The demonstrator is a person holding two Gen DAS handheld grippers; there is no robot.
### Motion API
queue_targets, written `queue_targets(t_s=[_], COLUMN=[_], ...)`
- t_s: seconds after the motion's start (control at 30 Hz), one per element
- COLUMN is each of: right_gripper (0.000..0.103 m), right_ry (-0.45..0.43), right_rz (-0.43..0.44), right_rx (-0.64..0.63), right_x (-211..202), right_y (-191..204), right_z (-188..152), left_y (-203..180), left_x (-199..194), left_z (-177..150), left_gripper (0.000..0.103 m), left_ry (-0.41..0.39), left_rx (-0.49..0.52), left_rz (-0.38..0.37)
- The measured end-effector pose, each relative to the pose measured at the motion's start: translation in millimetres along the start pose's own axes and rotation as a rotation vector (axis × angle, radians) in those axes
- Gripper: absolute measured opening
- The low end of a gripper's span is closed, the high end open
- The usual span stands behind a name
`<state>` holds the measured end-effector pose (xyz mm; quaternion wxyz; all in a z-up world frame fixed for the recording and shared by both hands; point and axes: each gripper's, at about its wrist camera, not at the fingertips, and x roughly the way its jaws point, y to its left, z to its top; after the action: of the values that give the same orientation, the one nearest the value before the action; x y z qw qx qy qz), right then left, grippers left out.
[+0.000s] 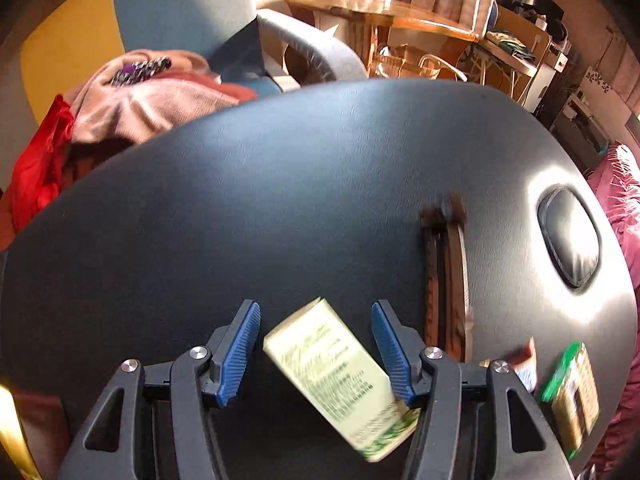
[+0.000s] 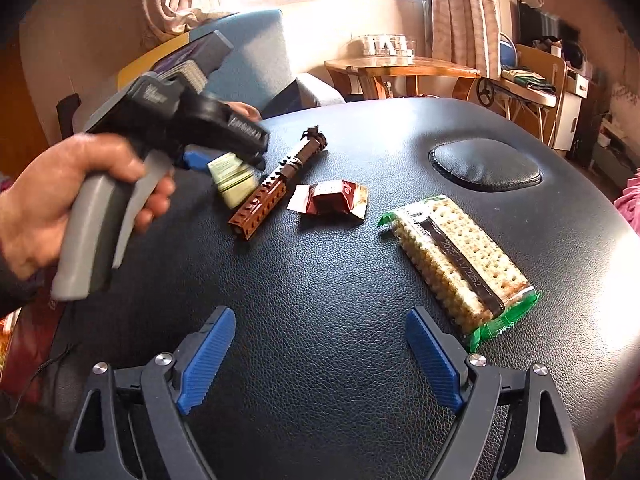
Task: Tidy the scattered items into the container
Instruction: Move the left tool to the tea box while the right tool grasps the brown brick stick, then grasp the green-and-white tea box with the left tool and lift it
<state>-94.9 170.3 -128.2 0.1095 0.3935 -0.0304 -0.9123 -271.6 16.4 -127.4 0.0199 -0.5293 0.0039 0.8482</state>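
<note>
A pale green box [image 1: 336,380] lies tilted on the black padded table [image 1: 240,200], between the fingers of my left gripper [image 1: 316,336]. The jaws are open, with a gap showing at the left pad [image 1: 240,352]. In the right wrist view a hand [image 2: 60,200] holds that gripper over the box [image 2: 232,180]. To the box's right lie a brown toy-brick piece [image 2: 276,184], a red-brown sachet [image 2: 332,198] and a green-ended cracker pack [image 2: 460,264]. My right gripper [image 2: 320,344] hangs open over bare leather in front of them, the cracker pack just beyond its right finger.
An oval cushion [image 2: 484,164] is set into the far right of the table top. Beyond the far edge stands a blue armchair [image 1: 180,12] piled with clothes [image 1: 152,100]. A wooden side table [image 2: 400,66] is further back. Pink fabric [image 1: 624,200] hangs by the right edge.
</note>
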Motion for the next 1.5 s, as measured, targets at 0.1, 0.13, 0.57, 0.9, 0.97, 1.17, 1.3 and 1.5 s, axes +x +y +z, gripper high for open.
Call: queue_targets(t_s=[0.1, 0.13, 0.57, 0.9, 0.97, 1.17, 1.3, 1.5], right_gripper=[0.088, 0.088, 0.079, 0.033, 0.030, 0.024, 0.025, 0.027], right_ry=[0.005, 0.007, 0.010, 0.204, 0.212, 0.235, 0.221, 0.168], right_rz=[0.005, 0.007, 0.015, -0.086, -0.063, 0.020, 0.066, 0.101], right_rx=[0.010, 0.011, 0.062, -0.108, -0.148, -0.213, -0.240, -0.203], right_x=[-2, -3, 56, 142, 135, 95, 59, 17], right_y=[0, 0, 3, 47, 54, 63, 61, 45], right_z=[1, 2, 121, 147, 138, 95, 56, 14], left_y=[7, 10, 59, 75, 75, 75, 73, 59], left_x=[-17, -23, -90, -100, -101, -106, -113, -113], left_z=[-33, -46, -154, -171, -176, -181, -173, -132], left_gripper=[0.059, 0.059, 0.059, 0.059, 0.059, 0.059, 0.060, 0.060], left_ry=[-0.019, -0.024, -0.045, -0.033, -0.034, -0.029, -0.050, -0.077], left_rx=[-0.001, -0.012, -0.175, -0.231, -0.241, -0.242, -0.231, -0.155], left_rz=[0.015, 0.015, -0.088, -0.128, -0.129, -0.114, -0.109, -0.113])
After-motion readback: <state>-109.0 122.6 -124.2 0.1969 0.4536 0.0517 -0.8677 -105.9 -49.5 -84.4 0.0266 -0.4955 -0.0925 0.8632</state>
